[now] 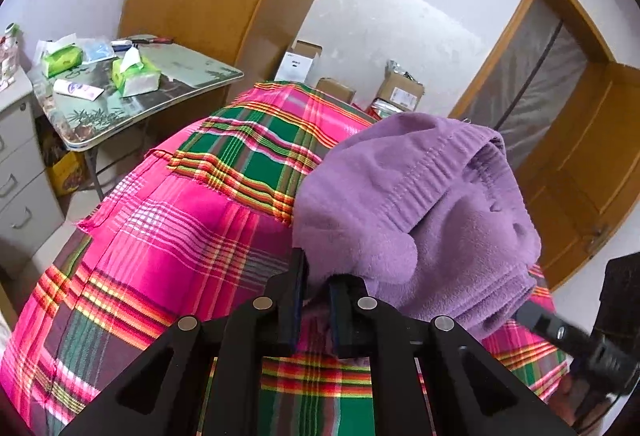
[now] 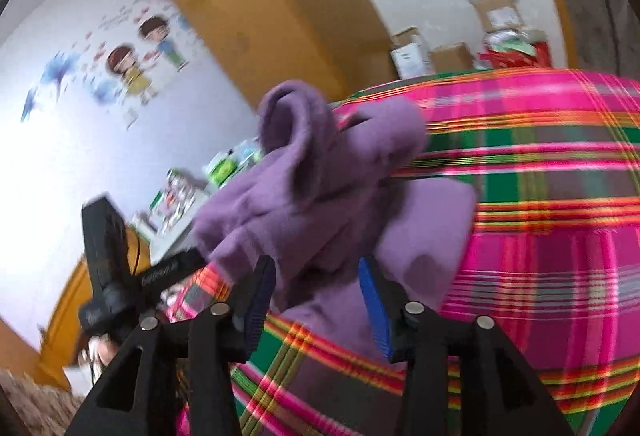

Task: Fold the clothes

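I'm pinching the fuzzy purple fleece garment [image 1: 416, 203] in my left gripper [image 1: 316, 276]; right gripper [image 2: 316, 284] jaws are gaping, gripping nothing, over the plaid woven bedsheet [image 1: 180, 228].

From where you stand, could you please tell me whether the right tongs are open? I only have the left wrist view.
Observer: Yes, the right tongs stand open, with their blue pads well apart.
Operator: Is anything between them?
Observer: The purple fleece garment hangs between the fingers. The pads do not look pressed on it, though the picture is blurred.
Operator: Is the whole garment lifted?
Observer: No. A flat layer lies on the plaid bedsheet, behind the bunched part that your left tongs hold up.
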The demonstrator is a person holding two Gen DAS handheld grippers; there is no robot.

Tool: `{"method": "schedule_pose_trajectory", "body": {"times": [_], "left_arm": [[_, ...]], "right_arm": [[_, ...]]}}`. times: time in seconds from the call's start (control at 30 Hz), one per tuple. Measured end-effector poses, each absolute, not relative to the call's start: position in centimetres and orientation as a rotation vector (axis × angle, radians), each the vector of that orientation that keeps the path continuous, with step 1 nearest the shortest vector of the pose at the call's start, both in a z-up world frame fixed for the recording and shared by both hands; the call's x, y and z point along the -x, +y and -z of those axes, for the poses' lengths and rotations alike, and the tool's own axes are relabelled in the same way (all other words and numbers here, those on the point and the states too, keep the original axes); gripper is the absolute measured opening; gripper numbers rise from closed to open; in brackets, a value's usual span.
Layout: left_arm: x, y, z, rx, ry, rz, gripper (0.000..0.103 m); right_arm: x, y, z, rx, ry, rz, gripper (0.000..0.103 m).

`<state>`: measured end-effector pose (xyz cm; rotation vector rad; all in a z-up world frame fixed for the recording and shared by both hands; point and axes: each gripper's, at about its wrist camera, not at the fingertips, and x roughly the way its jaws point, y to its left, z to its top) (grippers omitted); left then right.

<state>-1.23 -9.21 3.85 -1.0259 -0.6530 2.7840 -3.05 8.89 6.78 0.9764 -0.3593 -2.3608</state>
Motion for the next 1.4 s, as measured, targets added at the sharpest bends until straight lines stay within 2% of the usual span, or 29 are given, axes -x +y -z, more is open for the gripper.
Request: {"method": "schedule_pose_trajectory", "body": {"times": [0.17, 0.37, 0.43, 0.5, 0.6, 0.67, 0.83, 1.17, 1.23, 1.3, 1.4], "left_arm": [[1.5, -9.3, -3.6, 1.038, -0.641, -2.803, 0.016], [3.1, -9.2, -2.8, 1.121, -0.623, -2.786, 0.018], [3.6, -9.2, -2.5, 1.138, -0.628, -2.769, 0.018], [3.9, -9.2, -2.5, 1.14, -0.636, -2.758, 0.018], [4.4, -9.2, -2.6, 1.129, -0.656, -2.754, 0.015], [4.4, -9.1, -2.7, 1.126, -0.65, -2.761, 0.01], [3.8, -8.8, -3.4, 1.093, -0.633, -2.781, 0.008], [4.6, -7.8, -3.9, 1.114, -0.636, -2.744, 0.007], [4.9, -7.2, -3.6, 1.128, -0.571, -2.75, 0.011], [5.3, -6.6, -3.3, 1.141, -0.502, -2.754, 0.022], [5.7, -5.6, -2.9, 1.148, -0.385, -2.767, 0.023]], "right_arm": [[3.9, 6.0, -6.2, -1.025, -0.222, 2.439, 0.049], [6.0, 4.5, -4.6, -1.088, -0.27, 2.455, 0.048], [6.3, 4.3, -4.4, -1.087, -0.282, 2.467, 0.032], [6.2, 4.6, -4.5, -1.083, -0.289, 2.476, 0.021], [5.9, 4.8, -4.9, -1.071, -0.269, 2.508, 0.016], [5.5, 5.0, -5.4, -1.049, -0.263, 2.529, 0.015], [4.3, 6.1, -7.0, -1.005, -0.245, 2.581, 0.014], [3.6, 7.6, -8.6, -0.975, -0.156, 2.618, 0.014], [3.8, 8.2, -8.1, -0.999, -0.17, 2.606, 0.014], [4.1, 8.3, -7.8, -1.009, -0.168, 2.603, 0.014], [4.4, 8.5, -7.4, -1.015, -0.17, 2.596, 0.014]]}}
